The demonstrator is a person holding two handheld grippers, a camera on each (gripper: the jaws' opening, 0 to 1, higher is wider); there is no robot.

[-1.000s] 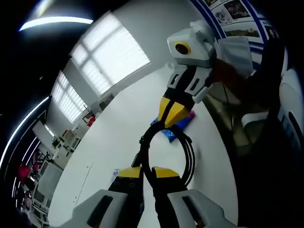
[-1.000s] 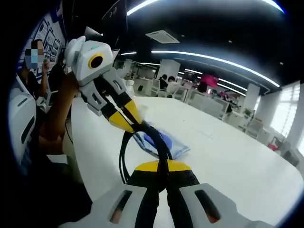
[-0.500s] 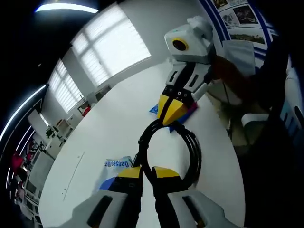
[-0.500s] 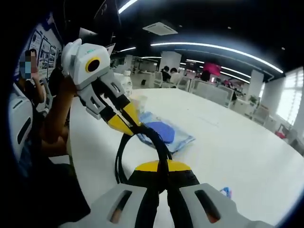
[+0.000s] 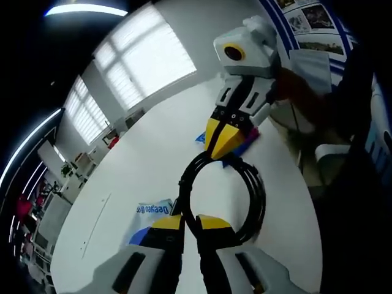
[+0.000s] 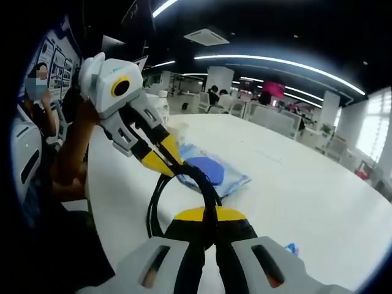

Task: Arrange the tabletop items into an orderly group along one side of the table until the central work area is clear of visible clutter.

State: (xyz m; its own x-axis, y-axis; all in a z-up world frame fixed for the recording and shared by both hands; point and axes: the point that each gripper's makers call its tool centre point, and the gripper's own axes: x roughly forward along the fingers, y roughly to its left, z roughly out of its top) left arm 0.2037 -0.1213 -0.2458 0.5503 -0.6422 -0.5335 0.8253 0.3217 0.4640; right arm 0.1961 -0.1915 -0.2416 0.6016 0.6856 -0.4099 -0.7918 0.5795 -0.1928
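Above the white tabletop (image 5: 147, 165), both grippers have hold of the same thing: a coiled loop of black rubbery cable (image 5: 248, 202), held up in the air between them. In the left gripper view, the left gripper (image 5: 191, 222) has its yellow-tipped jaws pinched together on the near side of the loop, and the right gripper (image 5: 223, 139) comes in from the far side, clamped on the opposite arc. The right gripper view shows it mirrored: the right gripper (image 6: 208, 214) is closed on the cable (image 6: 160, 202), and the left gripper (image 6: 165, 160) is biting the far end.

Relative to the cable, a flat blue plastic packet (image 6: 211, 171) lies on the table just beyond and under the loop. There's another pouch with blue lettering on white (image 5: 152, 211) sitting on the table near the left gripper, off to the side of the coil. A tiny blue scrap (image 6: 292, 248) sits on the table near the right gripper too; can't tell what it is.

My guess is the cable is mid-carry toward the table's edge, so the job is far from done, with those packets lying around.

What could go wrong: two grips on one floppy coil means that if the hands drift apart, the loops get yanked out of shape or slip out of one pinch. And if the coil sags while moving, it could snag and drag that blue packet along.
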